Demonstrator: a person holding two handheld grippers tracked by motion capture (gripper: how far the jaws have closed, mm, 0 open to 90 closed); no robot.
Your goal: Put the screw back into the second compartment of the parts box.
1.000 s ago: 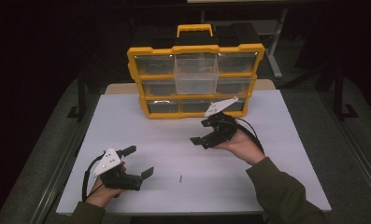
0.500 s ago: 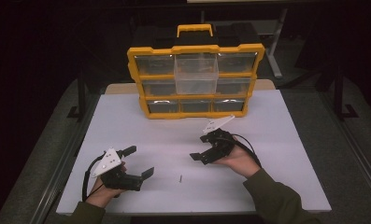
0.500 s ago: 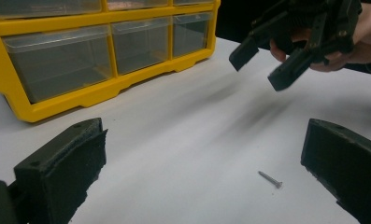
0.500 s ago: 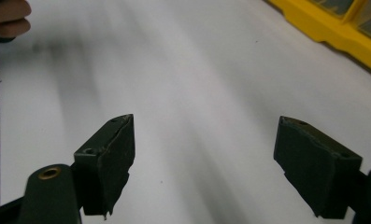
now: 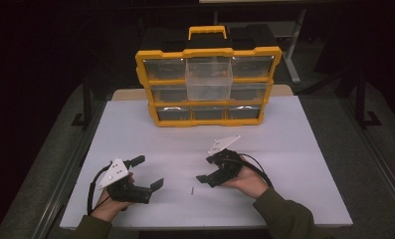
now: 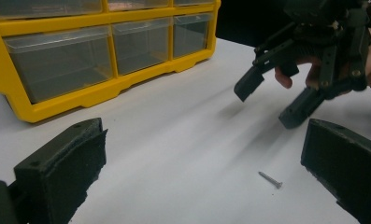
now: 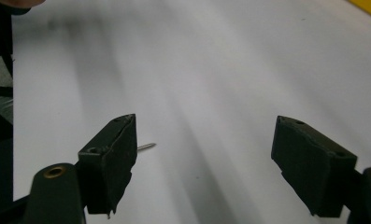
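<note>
Though slender, metal screw (image 5: 191, 190) on matte table (image 5: 294, 149)

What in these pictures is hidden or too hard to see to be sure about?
- Screw: in the right gripper view the right claw's near jaw covers all but its tip; in the high view it is a tiny dark mark.
- Yellow drawer box: what the drawers hold is too dim and distant in the high view; the left gripper view's frame edges cut off all but its lower drawers.
- Left claw: its jaws run off the left gripper view's bottom edge.
</note>
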